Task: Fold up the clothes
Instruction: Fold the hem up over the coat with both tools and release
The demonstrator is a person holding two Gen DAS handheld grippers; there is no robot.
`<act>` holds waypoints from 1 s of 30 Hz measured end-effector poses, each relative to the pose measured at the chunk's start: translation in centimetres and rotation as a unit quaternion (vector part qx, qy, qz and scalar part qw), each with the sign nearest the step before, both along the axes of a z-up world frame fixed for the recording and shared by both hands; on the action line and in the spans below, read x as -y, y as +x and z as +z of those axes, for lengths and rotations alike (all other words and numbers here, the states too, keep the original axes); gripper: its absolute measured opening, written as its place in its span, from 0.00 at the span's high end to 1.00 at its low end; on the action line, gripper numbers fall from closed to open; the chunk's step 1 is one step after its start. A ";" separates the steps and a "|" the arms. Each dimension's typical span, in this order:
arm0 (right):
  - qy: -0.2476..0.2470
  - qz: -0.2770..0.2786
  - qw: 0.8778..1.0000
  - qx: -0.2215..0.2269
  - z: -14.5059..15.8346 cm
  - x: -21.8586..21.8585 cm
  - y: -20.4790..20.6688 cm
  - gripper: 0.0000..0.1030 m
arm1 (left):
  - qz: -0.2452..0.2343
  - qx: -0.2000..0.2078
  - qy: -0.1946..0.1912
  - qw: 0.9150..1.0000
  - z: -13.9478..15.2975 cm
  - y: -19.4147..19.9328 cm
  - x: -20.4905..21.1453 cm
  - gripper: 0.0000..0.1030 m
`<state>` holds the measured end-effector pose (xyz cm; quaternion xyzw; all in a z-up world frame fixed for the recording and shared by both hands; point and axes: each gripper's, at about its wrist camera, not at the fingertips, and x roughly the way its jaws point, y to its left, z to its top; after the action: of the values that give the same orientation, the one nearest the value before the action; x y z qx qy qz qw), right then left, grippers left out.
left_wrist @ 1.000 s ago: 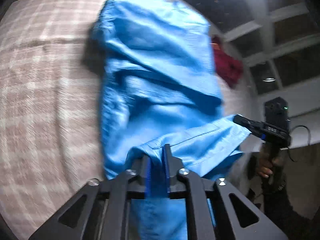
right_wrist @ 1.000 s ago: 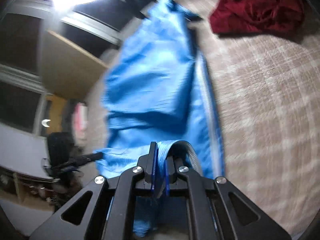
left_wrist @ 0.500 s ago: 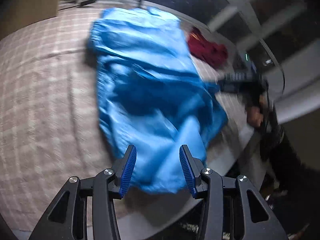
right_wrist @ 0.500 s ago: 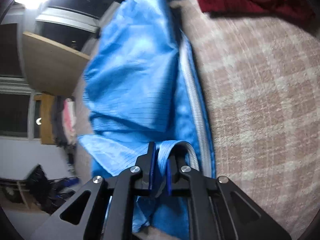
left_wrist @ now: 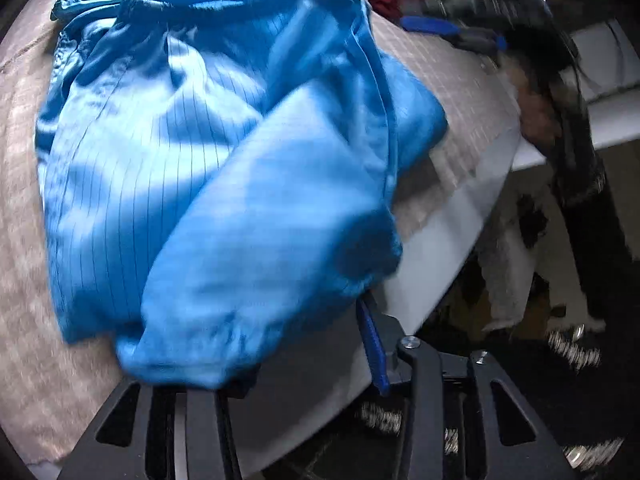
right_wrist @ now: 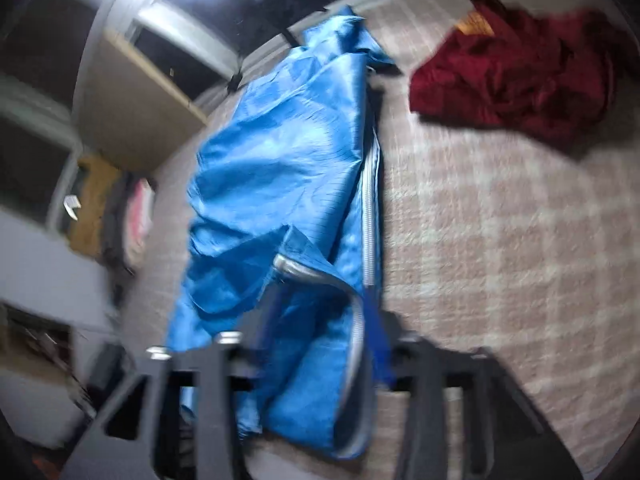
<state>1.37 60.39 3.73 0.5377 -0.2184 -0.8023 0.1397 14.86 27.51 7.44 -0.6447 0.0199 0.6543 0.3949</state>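
On the checked bedcover (right_wrist: pixel 500 240), the blue garment (left_wrist: pixel 208 152) is spread in folds. Its near hem is draped over the left gripper (left_wrist: pixel 304 344), whose jaws are closing, pads not seen pressing. Cloth is seen between the right gripper's (right_wrist: pixel 320 344) blurred jaws; grip cannot be told. A red garment (right_wrist: pixel 512 84) is seen well apart.

black tongs (left_wrist: pixel 304 344) with blue pads, silver screws.

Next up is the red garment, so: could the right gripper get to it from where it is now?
Probably yes. The red garment lies apart from the blue garment, with only bare checked cover between it and the right gripper; blue cloth lying between the gripper's fingers must come free first.
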 end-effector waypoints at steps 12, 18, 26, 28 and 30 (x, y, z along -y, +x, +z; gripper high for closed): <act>0.123 0.070 0.989 -0.051 0.2 2.4 0.6 0.63 | 0.141 -0.162 -0.008 0.977 9.0 -9.2 5.7 0.53; 0.128 0.072 0.989 -0.029 -2.3 2.5 -1.4 0.59 | 0.080 -0.157 -0.053 0.983 5.3 -10.2 3.3 0.52; 0.119 0.103 0.987 -0.038 -2.3 4.1 -1.3 0.59 | 0.029 -0.128 -0.045 0.990 0.5 -14.0 0.0 0.51; 0.131 0.115 0.984 -0.040 -2.3 4.8 -1.2 0.60 | 0.025 -0.126 -0.038 0.991 -0.1 -14.2 -0.4 0.73; 0.139 0.135 0.980 -0.037 -2.3 5.5 -1.0 0.84 | 0.032 -0.116 -0.025 0.992 0.2 -13.9 0.1 0.83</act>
<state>0.34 54.91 1.48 0.5468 -0.0247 -0.8177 0.1784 0.94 27.38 7.59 -0.5749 0.0611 0.7361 0.3521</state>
